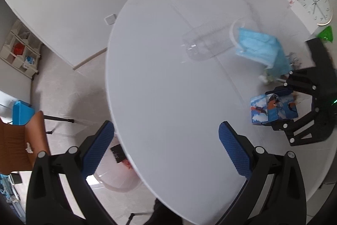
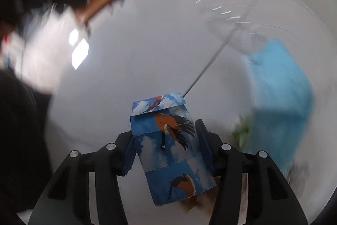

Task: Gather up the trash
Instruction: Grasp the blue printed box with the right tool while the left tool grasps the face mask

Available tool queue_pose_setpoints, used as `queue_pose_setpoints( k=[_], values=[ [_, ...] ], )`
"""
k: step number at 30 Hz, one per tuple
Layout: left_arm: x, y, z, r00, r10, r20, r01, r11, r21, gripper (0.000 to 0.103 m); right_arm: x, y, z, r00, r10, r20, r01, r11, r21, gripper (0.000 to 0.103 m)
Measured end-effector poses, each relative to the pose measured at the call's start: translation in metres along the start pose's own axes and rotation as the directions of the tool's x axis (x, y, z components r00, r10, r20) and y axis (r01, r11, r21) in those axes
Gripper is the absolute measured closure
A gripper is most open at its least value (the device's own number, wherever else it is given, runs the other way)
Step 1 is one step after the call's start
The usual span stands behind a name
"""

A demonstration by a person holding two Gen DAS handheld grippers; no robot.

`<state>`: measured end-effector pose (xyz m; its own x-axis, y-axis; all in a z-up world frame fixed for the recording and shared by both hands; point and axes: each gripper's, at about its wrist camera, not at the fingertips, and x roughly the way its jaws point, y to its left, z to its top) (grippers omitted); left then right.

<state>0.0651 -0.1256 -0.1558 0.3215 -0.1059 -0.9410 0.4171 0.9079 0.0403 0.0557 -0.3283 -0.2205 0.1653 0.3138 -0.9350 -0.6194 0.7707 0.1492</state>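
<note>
Gripping a creased cardboard carton (image 2: 168, 147) printed with clouds and brown birds, your right gripper (image 2: 166, 140) is pinching it just above the smooth white round table (image 1: 164, 81). Your left gripper (image 1: 166, 147) is hanging wide open, its textured blue pads (image 1: 233, 151) holding nothing.

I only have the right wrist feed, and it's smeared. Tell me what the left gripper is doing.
Observer: The left gripper is open and holds nothing, hovering over the white table.
Operator: Confirm where a bin is.
Observer: A translucent pink bin sits on the floor under the table edge, below the left gripper.
Operator: Name what's beyond the blue mask.
Observer: A clear plastic container lies on its side, touching the blue mask.
</note>
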Motion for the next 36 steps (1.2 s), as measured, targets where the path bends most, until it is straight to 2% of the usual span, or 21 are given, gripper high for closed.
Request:
queue_pose_setpoints(
  k=[3,5,8,10,12,15,19,22,23,24,25,27,28,30,33,36],
  values=[
    [-0.008,-0.021,0.011,0.996,-0.088,0.004,0.089,0.996,-0.017,0.008,-0.043,-0.013,-0.027,0.987,-0.006,0.163,-0.030,0.975,0.219,0.051],
    [-0.011,-0.034,0.019,0.987,-0.158,-0.002,0.157,0.986,-0.054,0.008,-0.073,-0.023,-0.058,0.962,-0.058,0.267,-0.047,0.927,0.372,0.051],
    [-0.011,-0.061,0.039,0.958,-0.286,-0.015,0.282,0.950,-0.134,0.008,-0.100,-0.026,-0.108,0.931,-0.193,0.311,-0.001,0.849,0.529,0.051],
    [-0.005,-0.081,0.056,0.930,-0.368,-0.016,0.358,0.912,-0.203,0.008,-0.110,-0.024,-0.139,0.914,-0.241,0.326,-0.007,0.795,0.607,0.051],
    [0.004,-0.101,0.071,0.913,-0.407,-0.027,0.387,0.885,-0.258,0.008,-0.115,-0.023,-0.164,0.900,-0.269,0.342,-0.026,0.751,0.659,0.051],
    [0.026,-0.130,0.093,0.905,-0.421,-0.057,0.383,0.868,-0.315,0.008,-0.116,-0.019,-0.191,0.885,-0.281,0.372,-0.072,0.706,0.705,0.051],
    [0.066,-0.154,0.118,0.917,-0.378,-0.127,0.292,0.853,-0.432,0.008,-0.109,-0.025,-0.212,0.865,-0.262,0.427,-0.151,0.676,0.721,0.051],
    [0.093,-0.161,0.126,0.919,-0.343,-0.192,0.211,0.842,-0.497,0.019,-0.106,-0.032,-0.217,0.859,-0.245,0.448,-0.177,0.680,0.712,0.051],
    [0.100,-0.162,0.126,0.918,-0.336,-0.209,0.189,0.837,-0.514,0.026,-0.105,-0.034,-0.218,0.858,-0.241,0.454,-0.181,0.685,0.706,0.051],
    [0.108,-0.163,0.125,0.917,-0.327,-0.229,0.162,0.829,-0.535,0.039,-0.103,-0.041,-0.213,0.857,-0.237,0.458,-0.185,0.688,0.702,0.051],
    [0.111,-0.163,0.124,0.918,-0.319,-0.236,0.147,0.825,-0.545,0.047,-0.111,-0.040,-0.222,0.855,-0.236,0.462,-0.189,0.688,0.701,0.051],
    [0.113,-0.161,0.119,0.914,-0.330,-0.235,0.148,0.812,-0.565,0.068,-0.115,-0.042,-0.231,0.850,-0.231,0.473,-0.201,0.687,0.698,0.050],
    [0.111,-0.160,0.116,0.914,-0.338,-0.224,0.159,0.807,-0.569,0.071,-0.119,-0.039,-0.233,0.848,-0.233,0.475,-0.203,0.686,0.699,0.050],
    [0.104,-0.160,0.113,0.921,-0.324,-0.217,0.161,0.821,-0.547,0.079,-0.118,-0.043,-0.236,0.845,-0.232,0.483,-0.214,0.680,0.701,0.050],
    [0.089,-0.158,0.109,0.931,-0.315,-0.182,0.188,0.845,-0.501,0.082,-0.118,-0.040,-0.242,0.841,-0.237,0.486,-0.217,0.674,0.706,0.050],
    [0.072,-0.148,0.103,0.928,-0.345,-0.143,0.235,0.836,-0.496,0.082,-0.121,-0.036,-0.241,0.831,-0.246,0.498,-0.224,0.672,0.706,0.050]
  ],
)
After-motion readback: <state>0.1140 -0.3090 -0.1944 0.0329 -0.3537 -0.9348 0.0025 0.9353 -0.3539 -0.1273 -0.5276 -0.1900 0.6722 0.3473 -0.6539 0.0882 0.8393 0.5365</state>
